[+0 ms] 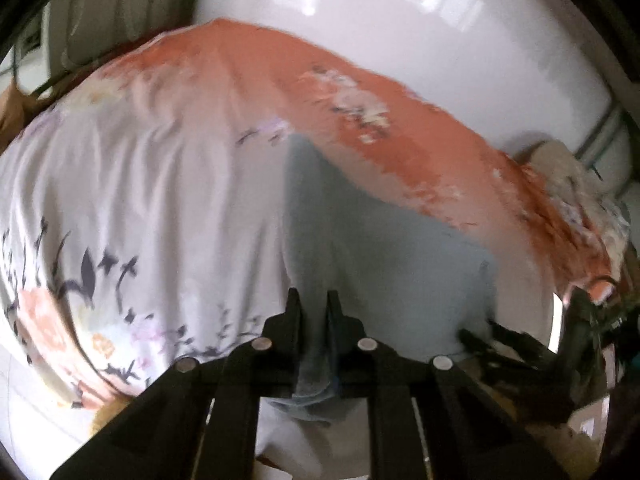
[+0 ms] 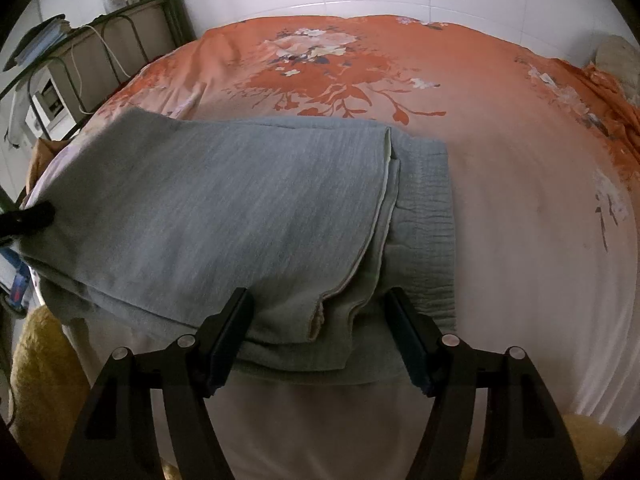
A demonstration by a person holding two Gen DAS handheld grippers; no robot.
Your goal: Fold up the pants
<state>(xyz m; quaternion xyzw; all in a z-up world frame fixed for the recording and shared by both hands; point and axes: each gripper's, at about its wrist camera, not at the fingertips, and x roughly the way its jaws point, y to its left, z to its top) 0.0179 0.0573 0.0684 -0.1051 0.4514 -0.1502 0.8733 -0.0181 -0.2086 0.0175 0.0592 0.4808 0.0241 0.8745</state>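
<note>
Grey pants (image 2: 224, 200) lying folded on the floral bedsheet (image 2: 520, 184), one end pinched.

Left gripper (image 1: 314, 300) is pinching cloth between its fingers; right gripper (image 2: 318, 304) is hanging spread over the waistband corner. Pulling one-handed is likely dragging the layers askew.

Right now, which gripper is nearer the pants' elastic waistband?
Right. The right gripper stands open over the near edge of the pants, beside the waistband. The left gripper is pinching the fabric at the opposite end.
</note>
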